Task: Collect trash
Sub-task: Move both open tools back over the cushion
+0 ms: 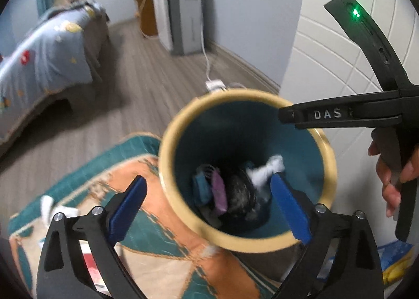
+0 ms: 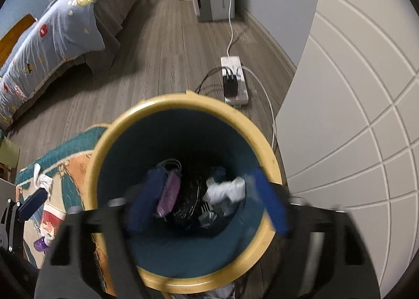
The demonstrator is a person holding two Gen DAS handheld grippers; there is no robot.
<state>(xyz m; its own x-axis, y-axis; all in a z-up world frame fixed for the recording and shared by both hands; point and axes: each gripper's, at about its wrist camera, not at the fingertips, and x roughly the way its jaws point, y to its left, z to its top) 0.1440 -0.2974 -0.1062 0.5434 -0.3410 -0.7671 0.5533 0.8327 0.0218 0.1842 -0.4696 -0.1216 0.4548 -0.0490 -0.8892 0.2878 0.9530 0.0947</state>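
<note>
Both grippers hang over the bin (image 2: 183, 276), which stands on the floor with its yellow rim up, beside a bright rug (image 1: 162, 254) and a white door. The left gripper (image 1: 207, 207) has its blue pads spread wide with nothing between them. The right gripper (image 2: 207, 202) is wide open too and holds nothing.

Down in the bin lies the trash — a white crumpled paper (image 2: 226, 190), a purple wrapper (image 2: 170, 193), a blue piece (image 1: 201, 189) and something dark (image 1: 242, 193) in the middle.

The step in hand looks like the drop. To do it well, the person should keep each gripper right over the hole until nothing clings to the pads, then lift straight up so the rim is not knocked.

More trash seems to wait on the rug — a white scrap (image 1: 48, 207) and a small purple thing (image 2: 40, 244). Those look like the next picks.
</note>
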